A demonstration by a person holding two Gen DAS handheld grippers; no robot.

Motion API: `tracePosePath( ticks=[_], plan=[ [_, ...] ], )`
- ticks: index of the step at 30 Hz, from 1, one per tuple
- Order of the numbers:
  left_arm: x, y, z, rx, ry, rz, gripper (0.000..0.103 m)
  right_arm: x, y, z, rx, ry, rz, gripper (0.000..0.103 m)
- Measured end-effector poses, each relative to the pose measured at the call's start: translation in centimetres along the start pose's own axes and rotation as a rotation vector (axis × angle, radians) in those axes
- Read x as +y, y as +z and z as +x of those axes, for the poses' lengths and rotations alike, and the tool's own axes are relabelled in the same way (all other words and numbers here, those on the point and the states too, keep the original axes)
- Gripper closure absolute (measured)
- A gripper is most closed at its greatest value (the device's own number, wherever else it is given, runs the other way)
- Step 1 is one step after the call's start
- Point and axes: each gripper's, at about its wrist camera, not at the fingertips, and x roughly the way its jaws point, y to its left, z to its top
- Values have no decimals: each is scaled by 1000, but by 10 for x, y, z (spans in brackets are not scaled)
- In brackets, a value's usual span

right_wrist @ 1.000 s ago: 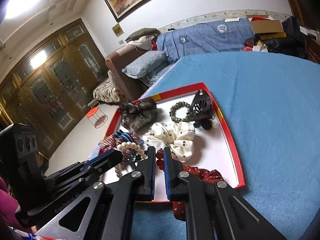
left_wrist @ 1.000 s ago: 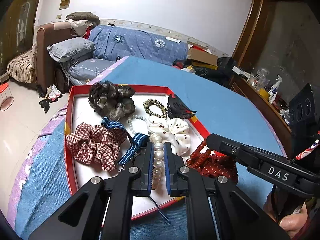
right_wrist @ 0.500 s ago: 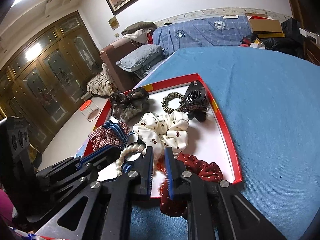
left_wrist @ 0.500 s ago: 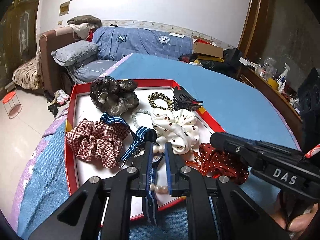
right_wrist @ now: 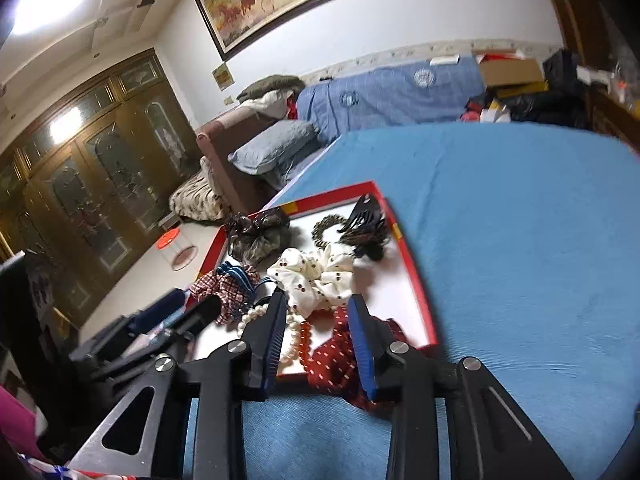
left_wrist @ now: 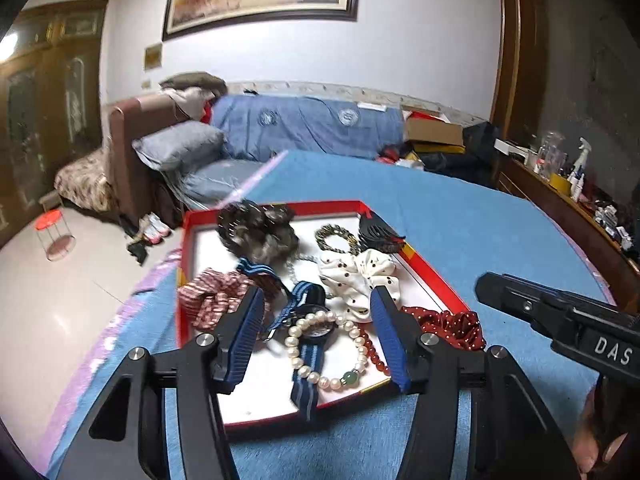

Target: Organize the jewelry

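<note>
Both the left gripper [left_wrist: 318, 320] and right gripper [right_wrist: 318, 322] had just been opening and held nothing, the pearl bracelet [left_wrist: 326, 346] and red beads [right_wrist: 306, 340] lay loose in the red tray [left_wrist: 424, 272], so sorting looked mostly undone.

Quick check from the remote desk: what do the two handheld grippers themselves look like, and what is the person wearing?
Both are black two-finger tools. The left gripper and right gripper have angular black fingers lined with ribbed blue pads, each fastened by round silver screws. Seen from the left camera, the right tool's body carries white letters "DAS". No cables show. A pink sleeve shows at the lower left edge.
</note>
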Motion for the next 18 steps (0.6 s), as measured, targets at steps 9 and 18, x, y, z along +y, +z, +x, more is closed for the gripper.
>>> tracePosePath(
  ticks=[9,18],
  plan=[
    [-8,-25,-78,-119,197,38,1,12,-36,-66,-98,-130,-79,18],
    [-13,-72,-111,-24,343,143,0,24,-97,-120,-113,-222,-76,4]
  ],
)
